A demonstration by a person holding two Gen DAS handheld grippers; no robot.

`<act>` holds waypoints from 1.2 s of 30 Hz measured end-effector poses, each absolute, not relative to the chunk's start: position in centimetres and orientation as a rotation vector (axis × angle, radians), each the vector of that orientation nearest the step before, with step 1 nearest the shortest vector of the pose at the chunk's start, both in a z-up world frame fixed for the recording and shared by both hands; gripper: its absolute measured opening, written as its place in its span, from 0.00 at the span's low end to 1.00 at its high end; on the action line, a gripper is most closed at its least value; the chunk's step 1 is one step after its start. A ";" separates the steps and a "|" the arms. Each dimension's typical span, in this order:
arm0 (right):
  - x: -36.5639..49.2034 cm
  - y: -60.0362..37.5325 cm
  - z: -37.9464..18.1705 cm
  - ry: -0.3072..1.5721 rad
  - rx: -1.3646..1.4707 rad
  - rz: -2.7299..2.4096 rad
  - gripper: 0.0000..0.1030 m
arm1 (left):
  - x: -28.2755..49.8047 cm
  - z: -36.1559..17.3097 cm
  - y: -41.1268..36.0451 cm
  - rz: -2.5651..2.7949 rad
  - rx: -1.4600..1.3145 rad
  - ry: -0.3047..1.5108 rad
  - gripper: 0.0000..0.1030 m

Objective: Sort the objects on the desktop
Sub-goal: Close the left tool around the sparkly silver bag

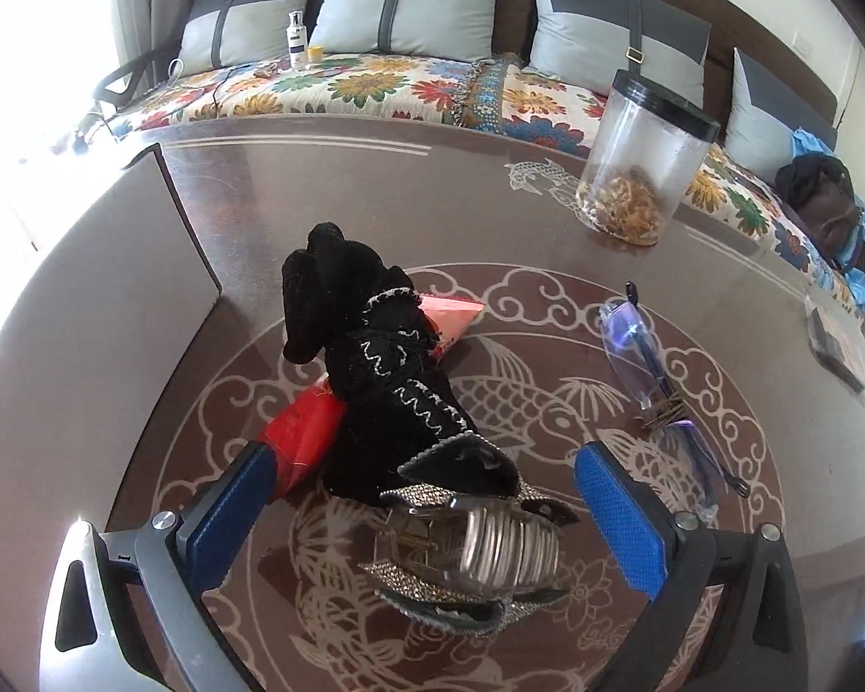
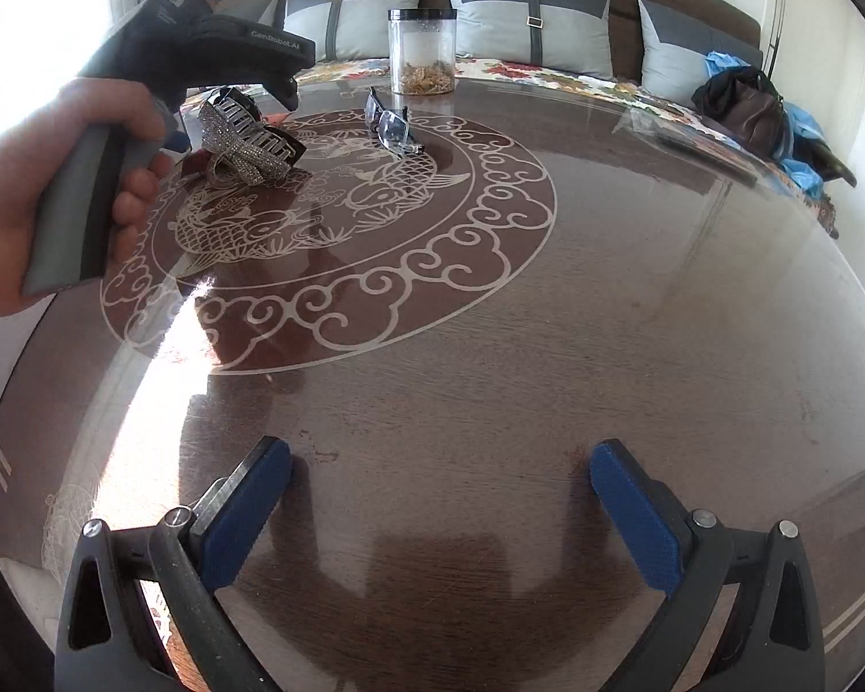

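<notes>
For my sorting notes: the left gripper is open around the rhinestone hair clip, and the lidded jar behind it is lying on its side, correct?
Not quite. In the left wrist view the jar stands upright; the left gripper is indeed open around the hair clip.

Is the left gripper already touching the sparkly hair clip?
Apart. In the left wrist view, the open left gripper brackets the hair clip, with bare table visible between each blue pad and the clip.

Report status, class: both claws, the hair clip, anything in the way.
Left claw open, astride the hair clip. Right claw open, empty, over bare table. Black glove touches the clip.
</notes>
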State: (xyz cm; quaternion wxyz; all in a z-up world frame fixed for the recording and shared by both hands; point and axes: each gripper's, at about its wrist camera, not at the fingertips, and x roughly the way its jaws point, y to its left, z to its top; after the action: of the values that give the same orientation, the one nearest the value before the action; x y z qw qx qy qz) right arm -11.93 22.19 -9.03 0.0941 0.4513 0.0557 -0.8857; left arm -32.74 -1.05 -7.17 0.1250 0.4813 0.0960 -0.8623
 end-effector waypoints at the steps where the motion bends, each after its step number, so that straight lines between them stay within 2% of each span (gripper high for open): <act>1: -11.9 22.1 -9.0 0.165 1.338 -2.627 1.00 | -32.7 -7.6 -1.3 -2.505 1.417 0.262 1.00; 9: -12.1 22.1 -9.0 0.166 1.340 -2.626 1.00 | -25.3 -8.1 -3.8 -2.644 1.421 0.300 1.00; 15: -12.2 22.1 -9.0 0.165 1.340 -2.627 1.00 | -21.0 -8.3 -3.0 -2.679 1.444 0.059 1.00; 20: -12.1 22.0 -9.1 0.169 1.340 -2.629 1.00 | -20.1 -7.4 -2.1 -2.699 1.419 0.008 1.00; 28: -12.1 22.0 -9.1 0.168 1.340 -2.628 1.00 | -19.7 -5.6 -0.3 -2.733 1.380 -0.175 1.00; 36: -12.1 22.0 -9.1 0.168 1.340 -2.628 1.00 | -19.2 -5.3 0.6 -2.743 1.374 -0.258 1.00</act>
State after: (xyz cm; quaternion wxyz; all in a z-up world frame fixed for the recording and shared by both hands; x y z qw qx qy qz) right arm -12.09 21.99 -9.10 0.0932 0.4514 0.0566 -0.8856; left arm -19.18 0.64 -5.27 0.0315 0.4461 -0.0836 -0.8905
